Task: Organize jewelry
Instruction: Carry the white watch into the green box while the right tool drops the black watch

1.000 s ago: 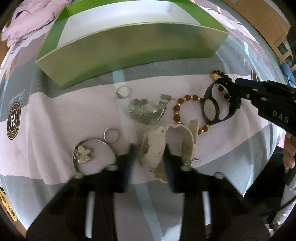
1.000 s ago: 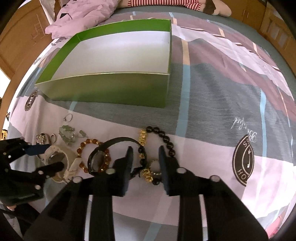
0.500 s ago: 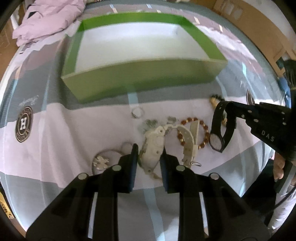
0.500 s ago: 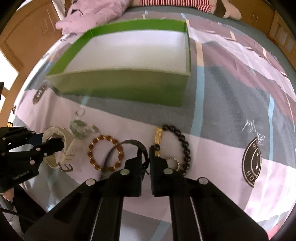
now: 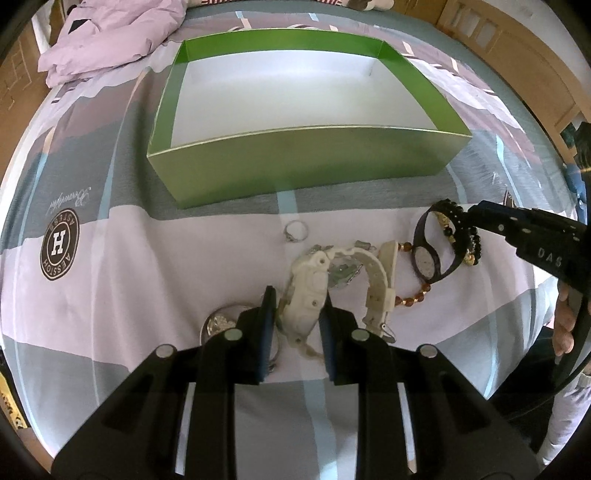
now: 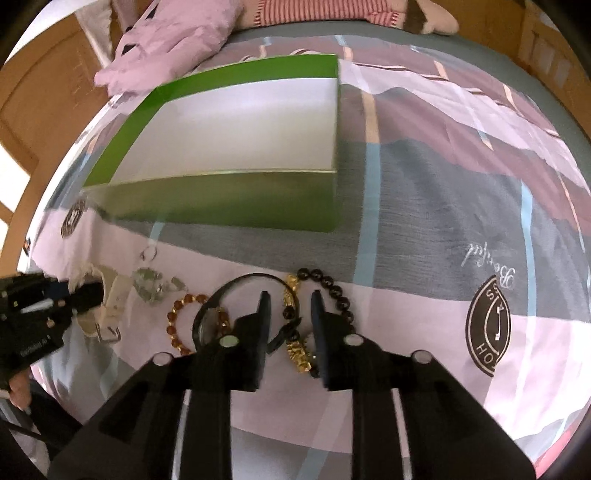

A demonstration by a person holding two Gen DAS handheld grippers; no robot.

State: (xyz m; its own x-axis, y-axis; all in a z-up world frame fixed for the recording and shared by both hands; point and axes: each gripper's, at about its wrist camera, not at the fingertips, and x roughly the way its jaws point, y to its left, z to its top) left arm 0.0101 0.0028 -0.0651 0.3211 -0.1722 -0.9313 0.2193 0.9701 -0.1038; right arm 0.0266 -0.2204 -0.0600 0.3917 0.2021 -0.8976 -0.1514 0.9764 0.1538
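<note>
My left gripper (image 5: pixel 297 321) is shut on the body of a white watch (image 5: pixel 306 291), whose strap curls off to the right just above the bedsheet. In the right wrist view the right gripper (image 6: pixel 288 306) has its jaws opening. The thin strap of a black watch (image 6: pixel 255 275) and part of a black-and-gold bead bracelet (image 6: pixel 332 288) lie between the fingers, and the pads do not press on them. An amber bead bracelet (image 6: pixel 177 314) lies left of it. The empty green box (image 5: pixel 306 166) stands behind the jewelry.
A small ring (image 5: pixel 295 230), a pale green charm piece (image 5: pixel 343 271) and a silver bangle (image 5: pixel 218 321) lie around the white watch. A pink quilt (image 5: pixel 110 33) is heaped at the back left. A person's hand (image 5: pixel 563 321) shows at the right edge.
My left gripper has lifted the white watch a little off the sheet. The right jaws closed on the black watch strap half a second ago and have parted again.
</note>
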